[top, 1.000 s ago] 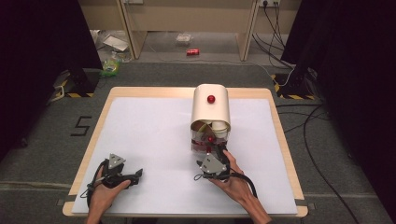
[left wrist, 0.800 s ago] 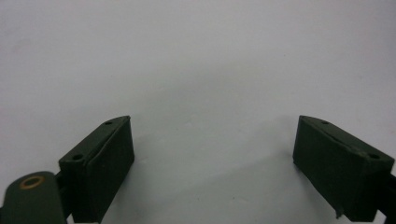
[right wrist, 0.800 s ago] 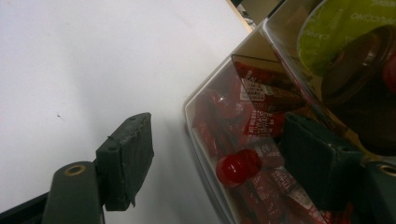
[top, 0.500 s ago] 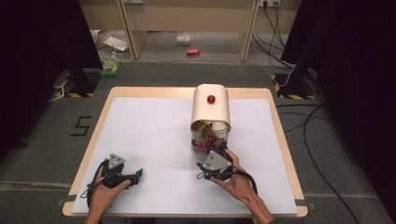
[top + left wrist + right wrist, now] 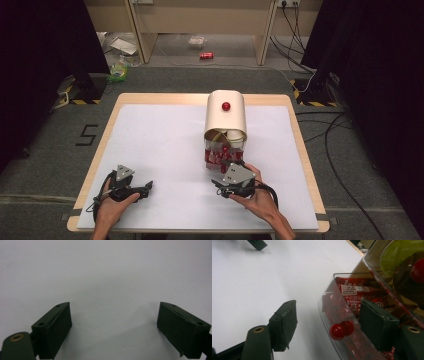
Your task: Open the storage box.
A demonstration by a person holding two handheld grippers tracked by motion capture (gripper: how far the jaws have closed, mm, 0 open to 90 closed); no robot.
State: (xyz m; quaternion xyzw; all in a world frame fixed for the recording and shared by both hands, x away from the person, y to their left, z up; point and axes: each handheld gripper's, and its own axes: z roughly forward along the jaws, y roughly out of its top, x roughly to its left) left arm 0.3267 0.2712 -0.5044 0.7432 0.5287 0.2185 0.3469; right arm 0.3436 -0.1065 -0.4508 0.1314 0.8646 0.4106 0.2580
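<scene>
The right gripper point(image 5: 224, 169) is sitting just right of centre in the lower half of the high view, its nose against the clear drawer point(image 5: 220, 152) that is sticking out under the cream dispenser point(image 5: 227, 117). Compared with a second ago, this hand is drifting slightly toward the bottom edge of the frame, and the clear front seems to be coming with it, though the shift is small and I may be overreading it. In the right gripper view the right gripper point(image 5: 327, 320) is standing with its jaws apart, nothing clamped. The drawer's small red knob point(image 5: 336, 331) is lying between them at lower centre, beside its own reflection, with the red packets point(image 5: 354, 290) stacked behind the clear wall at upper right. That suggests the drawer is being worked open and the knob is not yet pinched, so the jaws would need to come together on it before a firm pull. The left gripper point(image 5: 147, 186) is resting at the lower left of the white table point(image 5: 160, 145), unmoved, and the left gripper view is showing the left gripper point(image 5: 113, 315) spread wide over bare surface.
</scene>
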